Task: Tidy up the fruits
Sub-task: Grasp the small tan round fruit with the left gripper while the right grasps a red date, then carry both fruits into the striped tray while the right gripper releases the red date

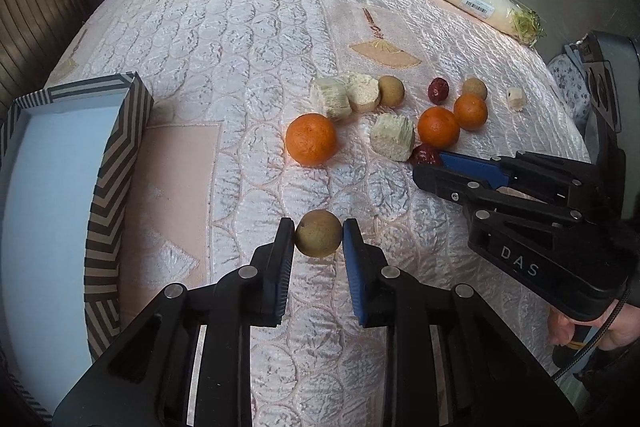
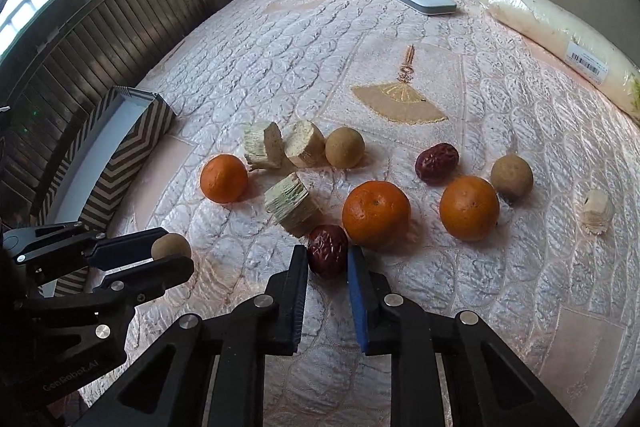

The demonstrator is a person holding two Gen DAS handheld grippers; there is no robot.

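A tan longan [image 1: 318, 233] is clamped between the pads of the left gripper [image 1: 319, 235], just above the quilted cloth [image 1: 248, 67] and near the striped box [image 1: 116, 163]. A dark red date [image 2: 328, 249] is pinched by the closed right gripper [image 2: 328, 259], beside an orange [image 2: 376, 214]. The other oranges, longans, a second date [image 2: 436, 163] and pale cut pieces are spread over the cloth.

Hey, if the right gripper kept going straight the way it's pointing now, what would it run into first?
Probably the nearest orange. The right gripper is already shut on a red date, and that orange sits just behind the date, slightly to the right. Depth is hard to judge; since the gripper tilts downward, the bedspread could come first.
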